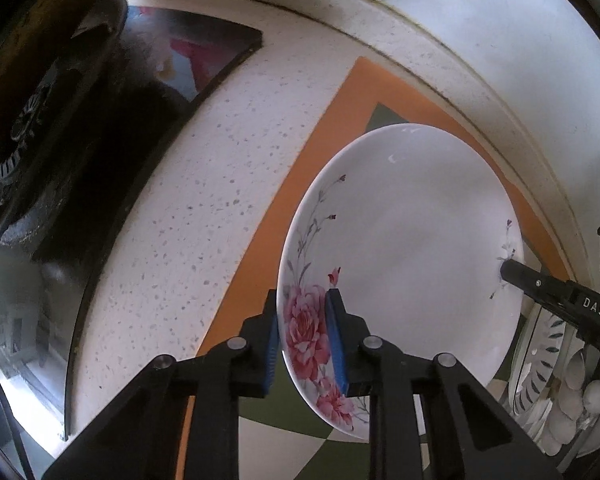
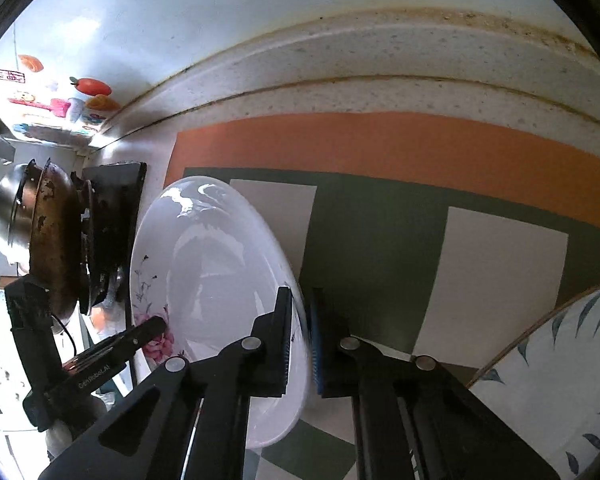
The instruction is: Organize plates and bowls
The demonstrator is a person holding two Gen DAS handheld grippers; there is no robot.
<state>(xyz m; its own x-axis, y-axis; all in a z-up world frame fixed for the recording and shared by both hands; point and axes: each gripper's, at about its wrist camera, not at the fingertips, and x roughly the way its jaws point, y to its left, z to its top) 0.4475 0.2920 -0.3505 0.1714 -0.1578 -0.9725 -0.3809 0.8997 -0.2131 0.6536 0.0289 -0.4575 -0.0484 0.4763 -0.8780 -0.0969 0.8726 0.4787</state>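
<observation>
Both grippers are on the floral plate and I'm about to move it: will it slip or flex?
The floral plate looks glazed and glossy, so it may slip between the pads. It seems rigid ceramic, unlikely to flex but probably chips if knocked. The left gripper and right gripper pinch opposite rims, which should steady it.

My left gripper hides part of the floral plate's rim; the leaf-patterned plate is cut by the frame edge; the wall stickers are too small to read.
</observation>
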